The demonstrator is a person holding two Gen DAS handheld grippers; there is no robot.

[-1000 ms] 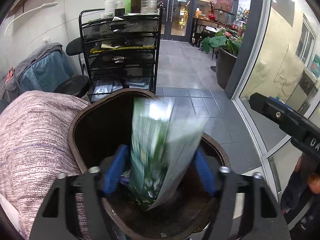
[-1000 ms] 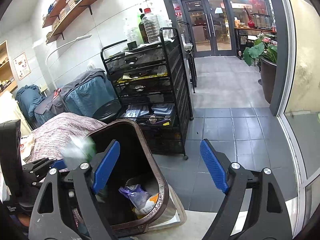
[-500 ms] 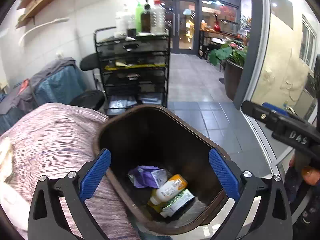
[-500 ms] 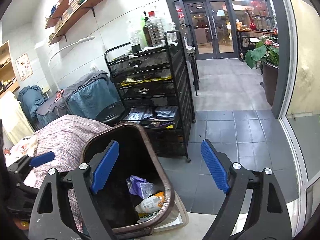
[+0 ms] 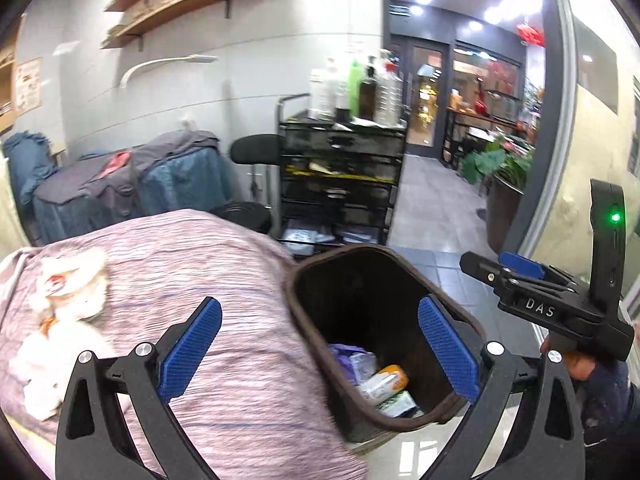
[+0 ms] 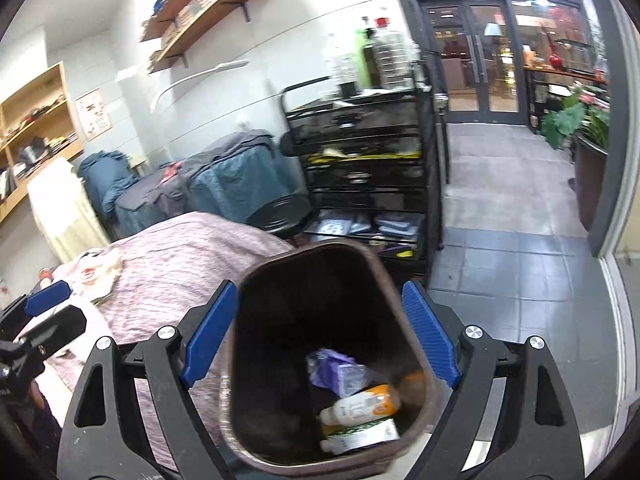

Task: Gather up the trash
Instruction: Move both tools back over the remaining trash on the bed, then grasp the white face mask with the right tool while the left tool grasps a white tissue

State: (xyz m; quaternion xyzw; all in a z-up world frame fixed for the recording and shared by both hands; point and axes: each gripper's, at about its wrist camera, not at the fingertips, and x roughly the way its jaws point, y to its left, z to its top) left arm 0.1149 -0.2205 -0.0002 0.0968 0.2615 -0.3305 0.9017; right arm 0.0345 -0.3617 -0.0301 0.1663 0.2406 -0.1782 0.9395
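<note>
A: Trash: a purple wrapper (image 6: 326,366), a white-and-orange bottle (image 6: 362,404) and a green-white packet (image 6: 362,436) are seen at the bottom of the brown bin (image 6: 384,268).

B: Left gripper (image 5: 320,354): jaws just opened wide, nothing held. Right gripper (image 6: 318,344): fingers spread, nothing pinched.

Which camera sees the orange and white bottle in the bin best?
The right wrist view: the bottle lies nearly whole, looked down on inside the bin. In the left wrist view it is smaller and partly hidden by the bin's rim.
</note>
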